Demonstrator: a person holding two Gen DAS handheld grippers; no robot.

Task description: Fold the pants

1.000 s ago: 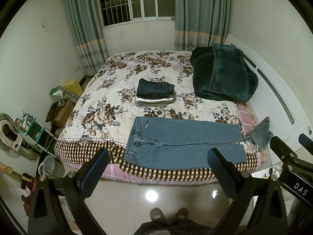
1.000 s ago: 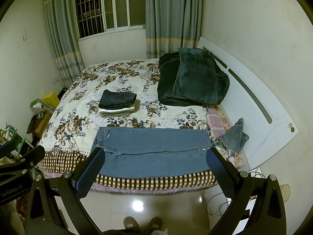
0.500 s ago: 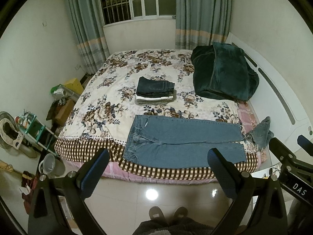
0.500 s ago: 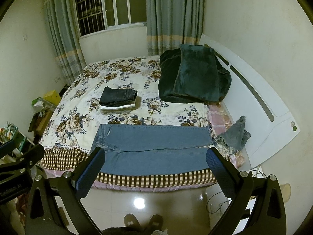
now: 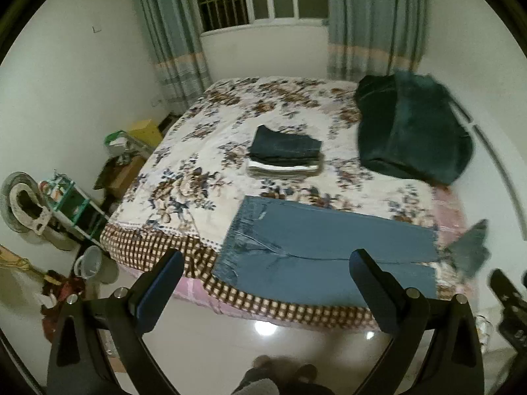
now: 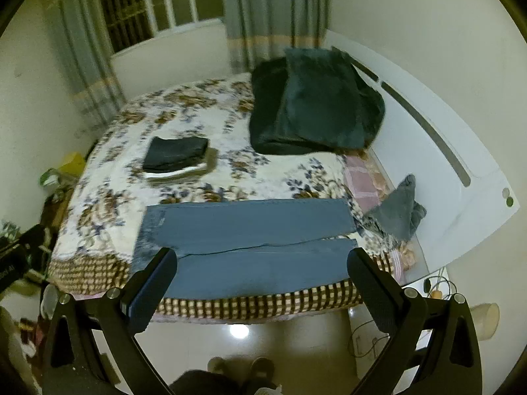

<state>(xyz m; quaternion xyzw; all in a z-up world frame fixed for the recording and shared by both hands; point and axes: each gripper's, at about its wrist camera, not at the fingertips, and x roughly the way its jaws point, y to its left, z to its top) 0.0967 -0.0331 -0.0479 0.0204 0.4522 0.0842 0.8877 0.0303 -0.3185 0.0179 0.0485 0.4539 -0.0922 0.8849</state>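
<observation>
Light blue jeans (image 5: 322, 250) (image 6: 250, 243) lie spread flat along the near edge of the floral bed (image 5: 204, 171) (image 6: 108, 194), waistband to the left, legs running right. My left gripper (image 5: 266, 283) is open and empty, held over the floor short of the bed's edge. My right gripper (image 6: 263, 279) is likewise open and empty, a little back from the jeans. A stack of folded pants (image 5: 286, 154) (image 6: 178, 158) rests in the middle of the bed.
A dark green blanket (image 5: 411, 131) (image 6: 313, 102) is heaped at the bed's right end by the white headboard (image 6: 444, 151). A grey garment (image 5: 471, 250) (image 6: 398, 210) hangs at the near right corner. Clutter, a shelf (image 5: 72, 204) and a bucket (image 5: 92, 263) stand left of the bed. A person's feet (image 6: 240, 368) stand on the tiled floor.
Both grippers have tilted and moved closer to the bed, so the jeans look larger and skewed. The frames are blurred by motion. Nothing on the bed has moved.
</observation>
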